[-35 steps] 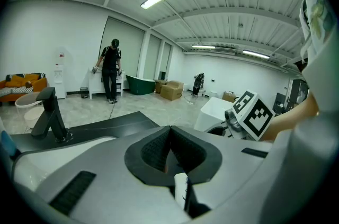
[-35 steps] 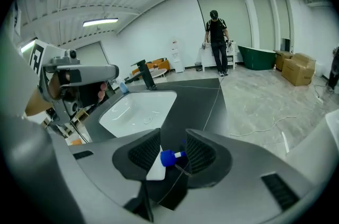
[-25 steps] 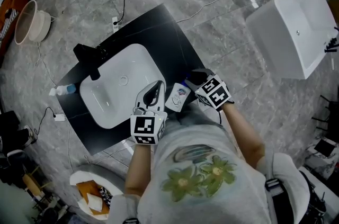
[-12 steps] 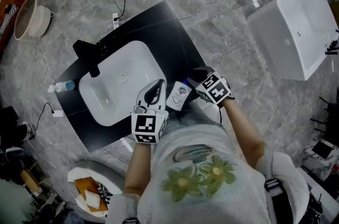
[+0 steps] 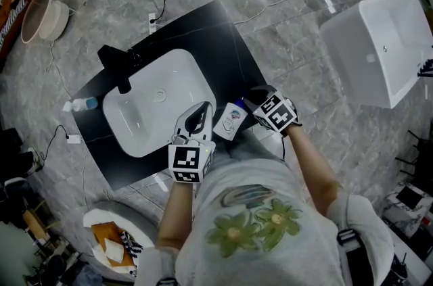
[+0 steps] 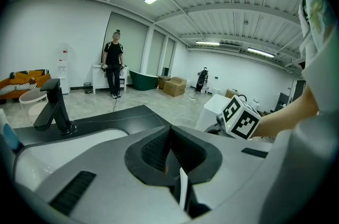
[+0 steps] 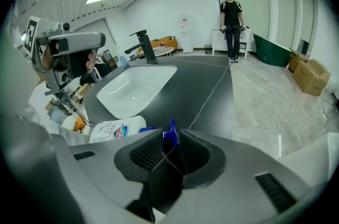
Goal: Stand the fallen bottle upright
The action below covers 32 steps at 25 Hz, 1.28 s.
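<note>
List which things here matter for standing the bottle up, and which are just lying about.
Job: fallen white bottle, its blue pump, black countertop.
Lying about: sink basin, black faucet, small blue-capped bottle, separate white basin on the floor.

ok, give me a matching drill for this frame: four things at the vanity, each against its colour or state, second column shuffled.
1 bottle
2 faucet
3 sink
4 counter

a black, upright
b white, recessed
c lying on its side
d black, flat

Pairs: 1-c, 2-a, 3-b, 4-d
</note>
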Tool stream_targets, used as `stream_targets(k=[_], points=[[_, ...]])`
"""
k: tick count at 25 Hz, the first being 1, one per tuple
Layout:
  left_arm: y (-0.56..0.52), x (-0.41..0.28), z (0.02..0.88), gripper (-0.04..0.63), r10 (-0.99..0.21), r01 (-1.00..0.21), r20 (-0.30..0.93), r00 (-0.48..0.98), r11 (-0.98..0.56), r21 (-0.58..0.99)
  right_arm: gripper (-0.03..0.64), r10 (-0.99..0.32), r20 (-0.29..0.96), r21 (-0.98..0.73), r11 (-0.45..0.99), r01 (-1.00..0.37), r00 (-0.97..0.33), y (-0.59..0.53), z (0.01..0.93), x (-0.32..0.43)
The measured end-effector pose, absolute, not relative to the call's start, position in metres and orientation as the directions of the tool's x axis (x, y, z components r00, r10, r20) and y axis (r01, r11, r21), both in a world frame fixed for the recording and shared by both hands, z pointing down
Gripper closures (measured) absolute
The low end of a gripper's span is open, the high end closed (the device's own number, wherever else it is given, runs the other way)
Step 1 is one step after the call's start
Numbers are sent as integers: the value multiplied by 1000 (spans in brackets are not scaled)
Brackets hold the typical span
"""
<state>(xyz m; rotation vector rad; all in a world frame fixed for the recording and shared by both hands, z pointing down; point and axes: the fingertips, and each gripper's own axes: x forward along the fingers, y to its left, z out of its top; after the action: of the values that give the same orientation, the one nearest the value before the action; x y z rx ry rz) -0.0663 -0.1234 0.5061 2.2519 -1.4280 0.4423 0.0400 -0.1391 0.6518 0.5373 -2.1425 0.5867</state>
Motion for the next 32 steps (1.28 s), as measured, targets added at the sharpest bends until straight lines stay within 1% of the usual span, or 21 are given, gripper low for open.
stream_targets(k=[2, 5, 9, 12, 23, 32], points=[[-124, -68, 505, 577, -774, -910, 480, 413, -368, 191, 511, -171, 809, -213, 807, -551, -563, -138, 652, 39], [-125, -70, 503, 577, -780, -913, 475, 408, -359, 195, 518, -183, 809, -193, 815, -547, -558, -139, 651, 39], [-123, -70, 503, 577, -782, -912, 471, 409, -359, 196, 554, -215, 811, -148, 824, -546, -545, -141, 650, 42], [-118, -70, 504, 577, -781, -912, 472, 409, -358, 198, 565, -236, 815, -115, 829, -547, -530, -140, 649, 44], [-108, -73, 502, 577, -781, -913, 473, 407, -356, 197, 566, -290, 802, -70, 823, -564, -523, -137, 636, 46], [-98, -72, 501, 577, -782, -912, 470, 409, -359, 197, 566, -370, 774, 28, 831, -555, -514, -138, 611, 44]])
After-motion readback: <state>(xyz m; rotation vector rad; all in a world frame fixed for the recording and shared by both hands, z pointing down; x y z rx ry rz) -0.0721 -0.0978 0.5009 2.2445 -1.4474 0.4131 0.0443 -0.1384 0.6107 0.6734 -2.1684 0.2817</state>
